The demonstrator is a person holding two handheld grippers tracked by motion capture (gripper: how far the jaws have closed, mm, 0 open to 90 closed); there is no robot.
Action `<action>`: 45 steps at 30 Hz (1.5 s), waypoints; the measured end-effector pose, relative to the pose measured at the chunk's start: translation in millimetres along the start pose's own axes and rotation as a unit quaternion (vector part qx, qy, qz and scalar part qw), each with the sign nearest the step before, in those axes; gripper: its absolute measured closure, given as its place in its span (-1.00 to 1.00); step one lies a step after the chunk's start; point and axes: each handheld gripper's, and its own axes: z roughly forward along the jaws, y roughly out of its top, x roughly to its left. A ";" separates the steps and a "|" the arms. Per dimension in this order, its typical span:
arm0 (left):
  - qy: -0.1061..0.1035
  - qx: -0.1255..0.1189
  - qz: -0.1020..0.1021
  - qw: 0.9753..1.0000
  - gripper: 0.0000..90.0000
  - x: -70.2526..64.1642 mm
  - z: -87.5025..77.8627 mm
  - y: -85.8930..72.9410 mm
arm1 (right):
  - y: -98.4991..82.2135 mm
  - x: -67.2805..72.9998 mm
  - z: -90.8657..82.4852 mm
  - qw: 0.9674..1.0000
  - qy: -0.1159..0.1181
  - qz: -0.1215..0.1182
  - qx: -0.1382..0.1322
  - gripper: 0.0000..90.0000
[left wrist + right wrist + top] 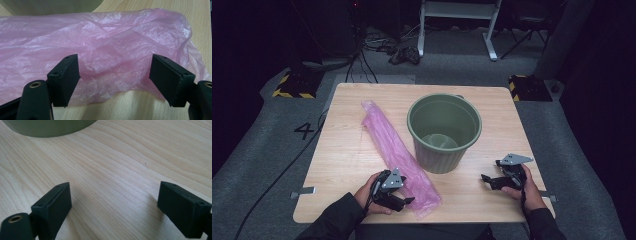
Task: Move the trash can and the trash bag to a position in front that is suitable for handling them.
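A long crumpled pink plastic bag (397, 150) lies diagonally on the wooden table (347, 150), left of a green ribbed bucket (444, 131) that stands upright and empty. My left gripper (407, 201) rests at the bag's near end, open, its jaws apart over the edge of the pink bag (112, 57) with the film between them but not pinched. My right gripper (486, 178) is open near the table's right front, low over bare wood, with the bucket's base (50, 127) ahead of it.
The table's front edge lies just behind both hands. Beyond the table are grey floor, cables (377, 45), a white frame (457, 20) and yellow-black striped blocks (292, 85).
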 end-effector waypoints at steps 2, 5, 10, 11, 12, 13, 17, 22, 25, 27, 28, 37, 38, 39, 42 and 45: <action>0.004 0.001 0.000 1.000 -0.45 -0.2 3.2 1.5 | 0.0 0.0 0.0 1.000 0.000 0.000 0.000 -0.74; 0.011 0.000 0.001 1.000 -0.43 -0.9 7.4 4.2 | 0.0 0.0 0.0 1.000 0.000 0.000 0.000 -0.74; 0.014 0.008 0.001 1.000 -0.42 0.4 10.0 6.3 | 0.0 0.0 0.0 1.000 0.000 0.000 0.000 -0.74; 0.015 0.008 0.002 1.000 -0.42 0.7 10.2 6.6 | 0.0 -0.1 0.0 1.000 0.000 0.000 0.000 -0.74; 0.015 0.007 0.001 1.000 -0.42 0.7 10.7 6.9 | 0.0 0.0 0.0 1.000 0.000 0.000 0.000 -0.74; 0.016 0.007 0.001 1.000 -0.42 0.7 11.0 7.2 | 0.0 -0.1 0.0 1.000 0.000 0.000 0.000 -0.74; 0.021 0.006 0.002 1.000 -0.43 -1.1 17.0 12.9 | 0.0 0.0 0.0 1.000 0.000 0.000 0.000 -0.74; 0.020 0.006 0.008 1.000 -0.43 -5.3 25.4 21.1 | 0.0 0.0 0.0 1.000 0.000 0.000 0.000 -0.74; 0.025 0.002 0.012 1.000 -0.43 -9.2 32.4 27.4 | 0.0 0.0 0.0 1.000 0.000 0.000 0.000 -0.74; 0.028 0.002 0.014 1.000 -0.44 -11.4 36.3 30.9 | 0.0 0.0 0.0 1.000 0.000 0.000 0.000 -0.74; 0.028 0.002 0.015 0.999 -0.44 -12.3 38.5 33.0 | 0.0 0.0 0.0 1.000 0.000 0.000 0.000 -0.74; 0.039 0.005 0.026 0.999 -0.46 -17.5 54.2 48.7 | 0.0 0.0 0.0 1.000 0.000 0.000 0.000 -0.74; 0.040 0.005 0.029 0.999 -0.47 -18.6 54.7 49.7 | -0.1 0.1 0.0 1.000 0.000 0.000 0.000 -0.74; 0.038 0.007 0.034 0.999 -0.47 -19.7 53.9 50.2 | -0.1 0.1 -0.1 1.000 0.000 0.000 0.000 -0.74; 0.030 0.008 0.043 0.999 -0.50 -21.0 46.5 50.1 | -0.2 0.2 -0.2 1.000 -0.001 0.001 0.000 -0.74; 0.024 -0.005 0.040 0.999 -0.52 -19.0 33.5 48.9 | -0.3 0.2 -0.3 1.000 -0.001 0.001 0.000 -0.74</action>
